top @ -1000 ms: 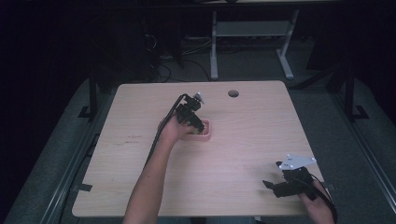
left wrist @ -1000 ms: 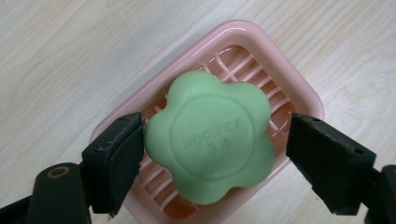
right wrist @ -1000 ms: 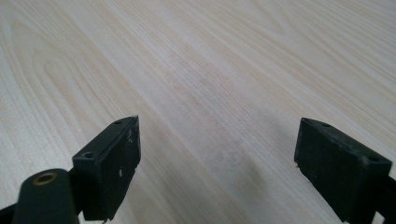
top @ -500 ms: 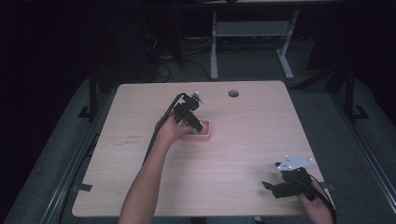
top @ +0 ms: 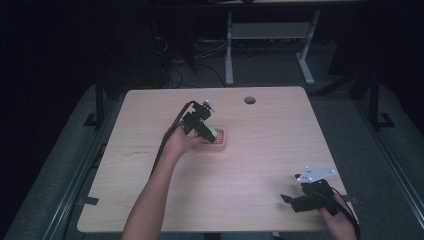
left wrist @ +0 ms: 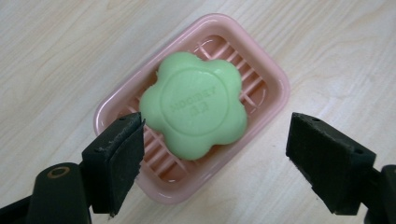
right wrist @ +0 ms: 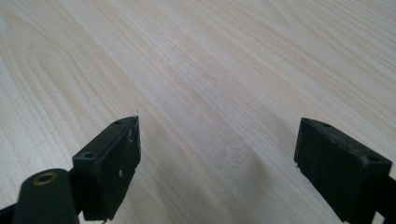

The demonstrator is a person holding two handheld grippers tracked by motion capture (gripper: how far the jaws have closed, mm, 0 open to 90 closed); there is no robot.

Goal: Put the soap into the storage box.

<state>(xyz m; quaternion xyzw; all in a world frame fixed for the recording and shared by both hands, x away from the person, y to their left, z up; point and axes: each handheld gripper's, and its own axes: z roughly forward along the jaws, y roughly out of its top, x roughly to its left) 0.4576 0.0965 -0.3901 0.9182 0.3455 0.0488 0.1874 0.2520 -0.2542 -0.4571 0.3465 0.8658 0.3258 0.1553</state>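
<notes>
Overhead, the left gripper [top: 204, 129] hangs over a pink dish [top: 220, 140] mid-table; the right gripper [top: 305, 199] rests near the front right corner. Left gripper view: jaws wide apart around green soap [left wrist: 194, 105] lying in the dish [left wrist: 275, 84], its embossed writing unreadable. Right gripper view: jaws apart over bare table [right wrist: 210, 70].

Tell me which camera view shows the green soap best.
The left gripper view: the green soap lies close up in the pink dish, its flower shape and stamped top plain, between the open left tongs. The high view gives just a small green patch beside those tongs. The right gripper view looks at bare table.
</notes>
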